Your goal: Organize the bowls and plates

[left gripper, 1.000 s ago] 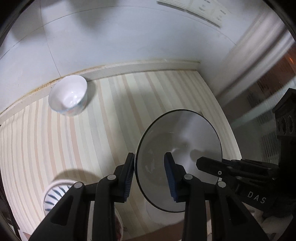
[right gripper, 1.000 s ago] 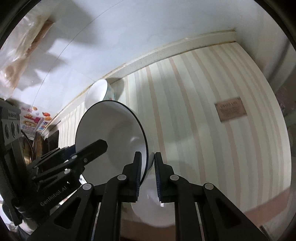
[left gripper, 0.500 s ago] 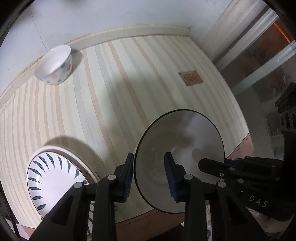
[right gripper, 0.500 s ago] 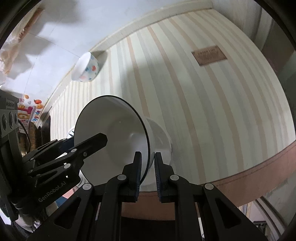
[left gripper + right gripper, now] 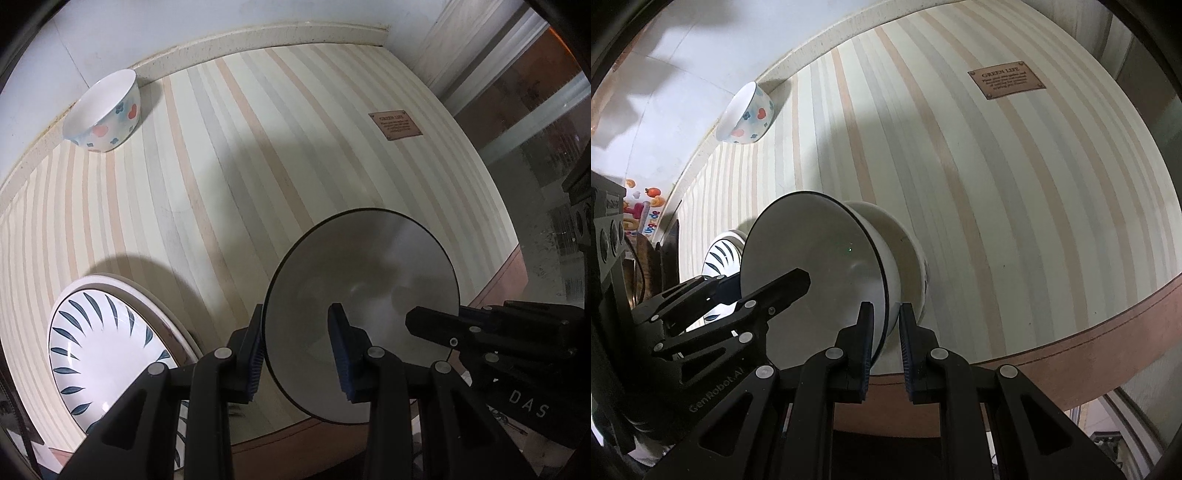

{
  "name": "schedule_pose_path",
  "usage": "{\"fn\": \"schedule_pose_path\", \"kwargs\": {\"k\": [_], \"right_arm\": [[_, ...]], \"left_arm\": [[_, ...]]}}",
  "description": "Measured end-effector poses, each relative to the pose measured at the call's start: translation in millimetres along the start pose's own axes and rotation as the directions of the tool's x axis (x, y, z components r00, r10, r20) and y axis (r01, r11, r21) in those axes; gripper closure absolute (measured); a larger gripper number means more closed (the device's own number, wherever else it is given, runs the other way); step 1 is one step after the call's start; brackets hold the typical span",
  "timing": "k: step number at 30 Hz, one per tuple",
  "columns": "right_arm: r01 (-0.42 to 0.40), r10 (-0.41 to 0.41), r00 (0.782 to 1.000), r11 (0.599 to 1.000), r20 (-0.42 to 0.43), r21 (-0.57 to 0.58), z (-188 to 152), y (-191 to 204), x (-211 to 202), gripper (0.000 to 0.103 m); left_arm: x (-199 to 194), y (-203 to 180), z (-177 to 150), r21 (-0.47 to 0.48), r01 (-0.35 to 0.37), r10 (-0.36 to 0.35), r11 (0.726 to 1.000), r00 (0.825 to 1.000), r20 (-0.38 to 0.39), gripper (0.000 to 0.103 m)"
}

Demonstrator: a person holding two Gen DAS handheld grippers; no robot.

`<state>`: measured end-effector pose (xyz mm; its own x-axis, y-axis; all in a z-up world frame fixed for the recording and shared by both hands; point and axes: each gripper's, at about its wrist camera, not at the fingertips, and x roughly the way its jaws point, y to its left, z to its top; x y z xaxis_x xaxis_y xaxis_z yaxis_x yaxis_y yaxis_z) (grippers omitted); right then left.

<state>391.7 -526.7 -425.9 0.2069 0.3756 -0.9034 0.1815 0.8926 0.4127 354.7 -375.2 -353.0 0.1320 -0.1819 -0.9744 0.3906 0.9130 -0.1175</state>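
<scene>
A white bowl with a dark rim is held on edge above the striped table, gripped from both sides. My left gripper straddles its left rim, one pad outside and one inside. My right gripper is shut on the opposite rim. A small bowl with red and blue hearts sits by the back wall. A plate with blue leaf pattern lies at the near left.
The striped table has a brown label at the right and a brown front edge. A white wall borders the back. Glass and dark furniture stand to the right.
Both grippers have carried the dark-rimmed bowl back from the wall toward the table's front edge. The small bowl now looks farther off, and the leaf plate has come into view.
</scene>
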Motion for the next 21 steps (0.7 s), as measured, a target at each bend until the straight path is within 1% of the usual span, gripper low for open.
{"fn": "schedule_pose_path", "kwargs": {"k": [9, 12, 14, 17, 18, 21], "right_arm": [[0.027, -0.027, 1.0, 1.0, -0.009, -0.013, 9, 3, 6, 0.088], [0.026, -0.026, 1.0, 1.0, -0.015, -0.007, 12, 2, 7, 0.087], [0.018, -0.018, 1.0, 1.0, -0.024, -0.001, 13, 1, 7, 0.085], [0.016, -0.016, 0.999, 1.0, -0.033, 0.002, 16, 1, 6, 0.081], [0.021, -0.021, 0.999, 1.0, -0.037, -0.001, 17, 1, 5, 0.079], [0.031, -0.032, 0.998, 0.999, -0.052, -0.02, 20, 1, -2, 0.079]], "left_arm": [[4, -3, 0, 0.015, -0.015, 0.015, 1.0, 1.0, -0.003, 0.073], [4, -2, 0, 0.012, -0.007, 0.007, 1.0, 1.0, -0.006, 0.073], [2, 0, 0, -0.002, 0.008, -0.008, 1.0, 1.0, -0.008, 0.073], [-8, 5, 0, -0.018, 0.026, -0.025, 1.0, 1.0, 0.013, 0.073], [-15, 7, 1, -0.029, 0.034, -0.034, 0.999, 0.999, 0.027, 0.073], [-40, 20, 9, -0.058, 0.055, -0.051, 0.997, 0.996, 0.077, 0.073]]}}
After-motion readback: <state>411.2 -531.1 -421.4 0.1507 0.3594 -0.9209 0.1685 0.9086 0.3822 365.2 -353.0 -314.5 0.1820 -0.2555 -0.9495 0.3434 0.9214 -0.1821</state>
